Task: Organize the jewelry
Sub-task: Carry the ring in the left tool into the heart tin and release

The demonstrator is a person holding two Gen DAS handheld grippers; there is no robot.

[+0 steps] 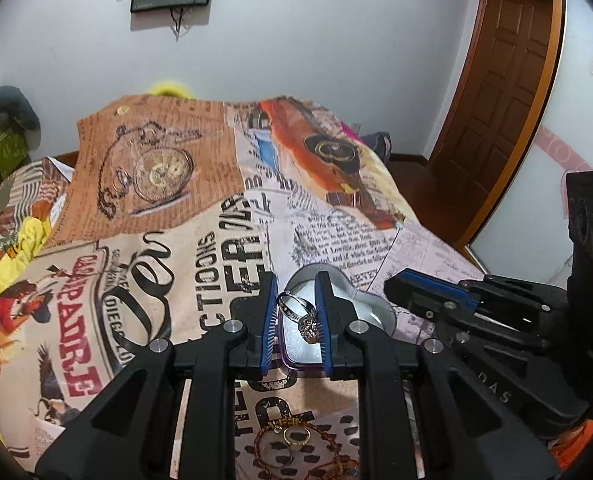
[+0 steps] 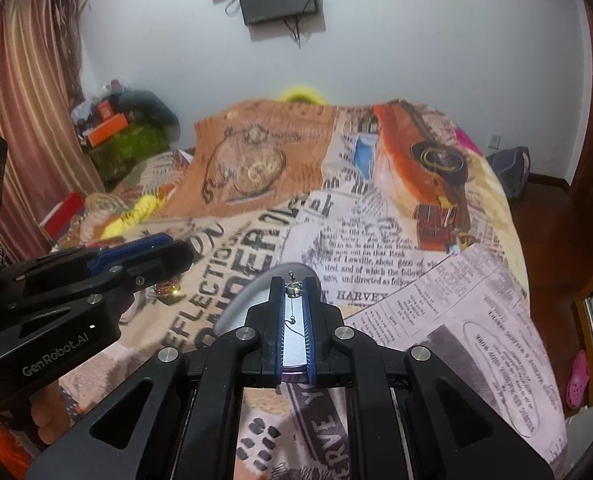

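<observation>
Two grippers above heart-shaped tin (image 1: 370, 307) on bedspread (image 1: 144, 208); left gripper (image 1: 296, 312) clamping two rings (image 1: 302, 316); right gripper (image 2: 294, 312) pinching one earring (image 2: 292, 289); tin mostly hidden; bracelets (image 1: 296, 440), third ring partly occluded near bedspread's front edge.

We observed the right gripper (image 2: 295, 294) clamped on an earring (image 2: 292, 289) above a box (image 2: 248, 300) on the bedspread (image 2: 416, 280).

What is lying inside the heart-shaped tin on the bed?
The heart-shaped tin shows only its pale bare bottom. The left gripper, which holds a ring, covers the middle, so anything lying there cannot be seen.
</observation>
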